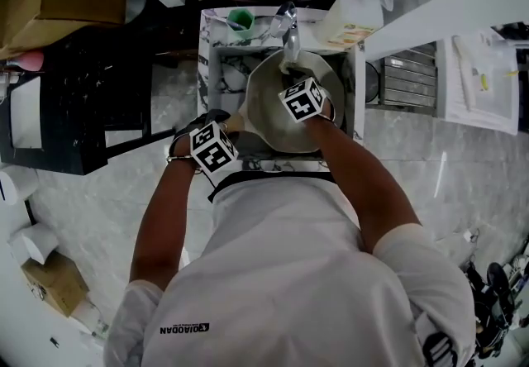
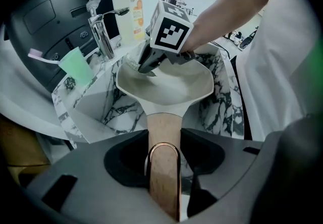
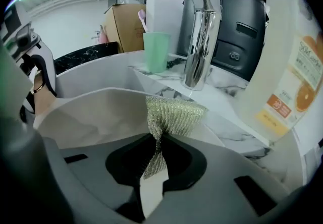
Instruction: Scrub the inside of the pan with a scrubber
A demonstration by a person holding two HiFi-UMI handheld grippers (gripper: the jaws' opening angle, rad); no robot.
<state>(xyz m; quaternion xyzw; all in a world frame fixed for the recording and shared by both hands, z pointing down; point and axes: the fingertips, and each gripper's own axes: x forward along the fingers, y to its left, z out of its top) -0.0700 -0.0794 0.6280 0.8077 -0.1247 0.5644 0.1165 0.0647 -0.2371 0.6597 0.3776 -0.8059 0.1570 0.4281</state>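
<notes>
A cream pan point(image 1: 269, 113) lies in the small marble sink point(image 1: 212, 68). My left gripper point(image 1: 234, 126) is shut on its wooden handle point(image 2: 164, 137), which runs back between the jaws in the left gripper view. The pan's bowl point(image 2: 169, 84) tilts up ahead of it. My right gripper point(image 1: 289, 69) is shut on a silvery mesh scrubber point(image 3: 174, 112), which it holds against the pan's far inner wall point(image 3: 96, 112) just under the faucet. From the left gripper view, the right gripper point(image 2: 148, 66) reaches into the bowl with the scrubber point(image 2: 132, 62) at its tip.
A chrome faucet point(image 1: 289, 30) stands at the sink's back rim, close above the right gripper. A green cup point(image 1: 240, 20) with a toothbrush sits at the back left, a soap bottle point(image 1: 355, 18) at the back right. A black appliance point(image 2: 45, 16) stands behind the sink.
</notes>
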